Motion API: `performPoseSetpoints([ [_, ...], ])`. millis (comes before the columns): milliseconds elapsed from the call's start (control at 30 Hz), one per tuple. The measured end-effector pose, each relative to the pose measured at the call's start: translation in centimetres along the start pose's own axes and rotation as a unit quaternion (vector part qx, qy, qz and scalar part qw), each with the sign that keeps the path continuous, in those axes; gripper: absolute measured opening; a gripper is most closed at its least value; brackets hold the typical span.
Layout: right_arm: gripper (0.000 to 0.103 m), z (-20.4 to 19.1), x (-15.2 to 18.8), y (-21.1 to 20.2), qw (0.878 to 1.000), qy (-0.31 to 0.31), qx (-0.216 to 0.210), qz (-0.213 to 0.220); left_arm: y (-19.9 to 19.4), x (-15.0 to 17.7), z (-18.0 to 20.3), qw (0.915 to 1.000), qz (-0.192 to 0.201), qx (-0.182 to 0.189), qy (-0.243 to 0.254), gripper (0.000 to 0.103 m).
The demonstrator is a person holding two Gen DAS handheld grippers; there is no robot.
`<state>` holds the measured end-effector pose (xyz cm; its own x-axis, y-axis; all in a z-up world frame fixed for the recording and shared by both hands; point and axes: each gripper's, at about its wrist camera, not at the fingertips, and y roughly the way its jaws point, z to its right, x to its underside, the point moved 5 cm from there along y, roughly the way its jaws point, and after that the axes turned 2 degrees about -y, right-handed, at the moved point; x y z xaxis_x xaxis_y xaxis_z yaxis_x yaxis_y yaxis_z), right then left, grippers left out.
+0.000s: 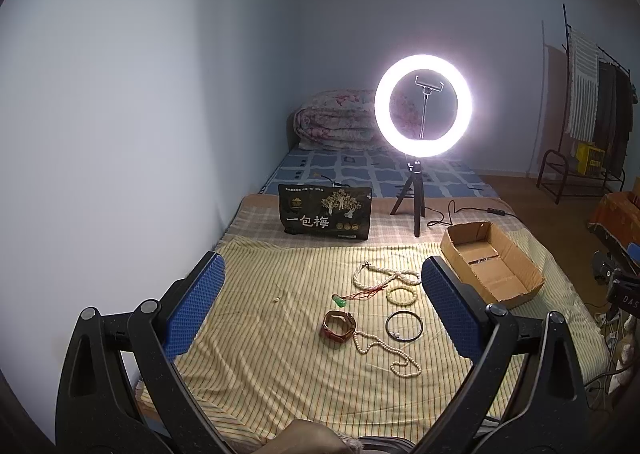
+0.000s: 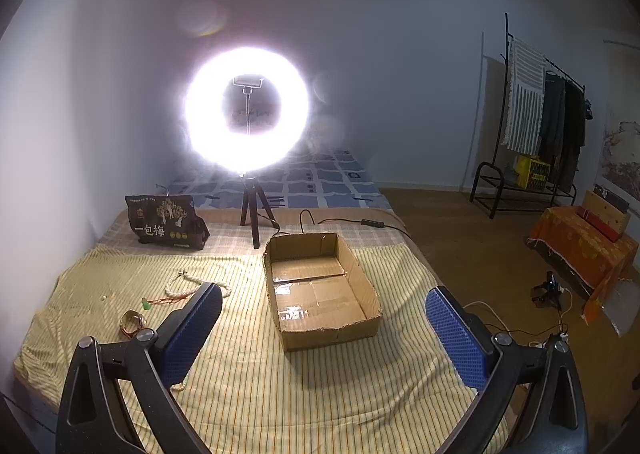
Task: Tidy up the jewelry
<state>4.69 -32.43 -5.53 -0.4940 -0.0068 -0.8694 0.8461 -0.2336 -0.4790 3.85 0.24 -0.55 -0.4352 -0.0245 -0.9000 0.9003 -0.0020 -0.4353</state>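
Jewelry lies on a yellow striped cloth (image 1: 260,334). In the left wrist view I see a thick white bead necklace (image 1: 384,278), a pale bead bracelet (image 1: 401,294), a green pendant on a red cord (image 1: 340,300), a brown bracelet (image 1: 339,328), a black bangle (image 1: 404,326), a thin pearl necklace (image 1: 394,354) and a tiny loose bead (image 1: 275,299). An empty cardboard box (image 1: 490,268) stands to their right; it also shows in the right wrist view (image 2: 320,286). My left gripper (image 1: 322,294) is open above the jewelry. My right gripper (image 2: 324,318) is open before the box.
A lit ring light on a tripod (image 1: 423,110) and a black snack bag (image 1: 325,212) stand at the back of the bed. A folded quilt (image 1: 336,120) lies beyond. A clothes rack (image 2: 536,122) and an orange-covered bench (image 2: 580,246) stand at the right.
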Motion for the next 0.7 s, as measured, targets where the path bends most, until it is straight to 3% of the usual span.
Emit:
performPoseSetpoints([
  [700,0.103,-0.09,0.07,0.09,1.0,-0.002,0.001,0.002,-0.16,-0.27,-0.07,1.0,0.003,0.002,-0.002,0.1],
])
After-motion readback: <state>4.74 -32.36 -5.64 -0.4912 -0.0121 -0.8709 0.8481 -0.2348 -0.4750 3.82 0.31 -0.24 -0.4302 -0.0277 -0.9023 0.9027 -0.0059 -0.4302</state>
